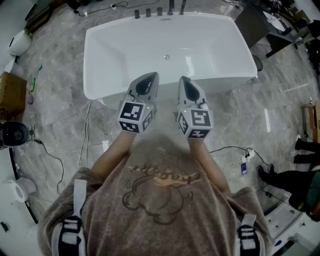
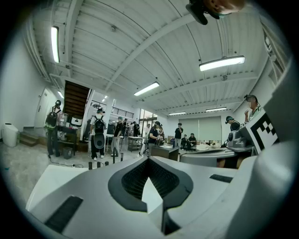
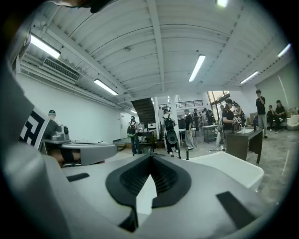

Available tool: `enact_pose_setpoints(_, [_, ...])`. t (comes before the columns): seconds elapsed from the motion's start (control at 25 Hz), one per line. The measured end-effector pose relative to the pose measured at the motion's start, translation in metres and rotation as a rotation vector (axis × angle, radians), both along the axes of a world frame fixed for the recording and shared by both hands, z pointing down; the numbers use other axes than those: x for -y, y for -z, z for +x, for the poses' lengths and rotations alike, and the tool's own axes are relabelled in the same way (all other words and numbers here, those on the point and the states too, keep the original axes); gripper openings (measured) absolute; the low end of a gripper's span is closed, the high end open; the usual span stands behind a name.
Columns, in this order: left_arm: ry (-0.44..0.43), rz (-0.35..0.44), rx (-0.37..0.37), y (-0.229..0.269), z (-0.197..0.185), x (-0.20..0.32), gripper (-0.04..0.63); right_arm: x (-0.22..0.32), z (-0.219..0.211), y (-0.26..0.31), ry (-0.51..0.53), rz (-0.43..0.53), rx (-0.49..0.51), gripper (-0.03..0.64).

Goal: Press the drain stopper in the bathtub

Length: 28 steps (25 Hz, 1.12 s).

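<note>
The white bathtub [image 1: 100, 55] stands on the marble floor in the head view. Its small round drain stopper [image 1: 166, 57] sits in the middle of the tub floor. Both grippers are held side by side above the tub's near rim, pointing forward and level. My left gripper [image 1: 150, 76] is shut with nothing in it, and so is my right gripper [image 1: 184, 79]. In the left gripper view the jaws [image 2: 148, 159] meet at the tip, with the tub rim [image 2: 49, 182] below left. The right gripper [image 3: 150, 157] shows the same, with the tub [image 3: 231, 167] at right. Neither gripper view shows the stopper.
Dark tap fittings [image 1: 160, 11] line the tub's far rim. Cables and a power strip [image 1: 244, 163] lie on the floor at right, a cardboard box [image 1: 10, 92] at left. A person's legs [image 1: 292, 180] stand at far right. Several people [image 2: 99, 135] stand beyond the tub.
</note>
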<state>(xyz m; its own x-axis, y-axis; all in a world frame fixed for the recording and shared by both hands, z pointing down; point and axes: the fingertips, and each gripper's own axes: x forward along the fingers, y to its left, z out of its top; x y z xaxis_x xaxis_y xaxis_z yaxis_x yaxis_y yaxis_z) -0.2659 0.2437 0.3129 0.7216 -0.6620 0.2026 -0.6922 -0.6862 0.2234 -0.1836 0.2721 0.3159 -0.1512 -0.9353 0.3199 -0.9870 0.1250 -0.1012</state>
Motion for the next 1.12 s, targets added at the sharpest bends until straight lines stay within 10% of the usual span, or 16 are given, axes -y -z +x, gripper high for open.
enact_pose_setpoints(1.12, [-0.078, -0.018, 0.007, -0.037, -0.005, 0.043, 0.002, 0.03, 0.013, -0.025, -0.097, 0.001, -0.03, -0.002])
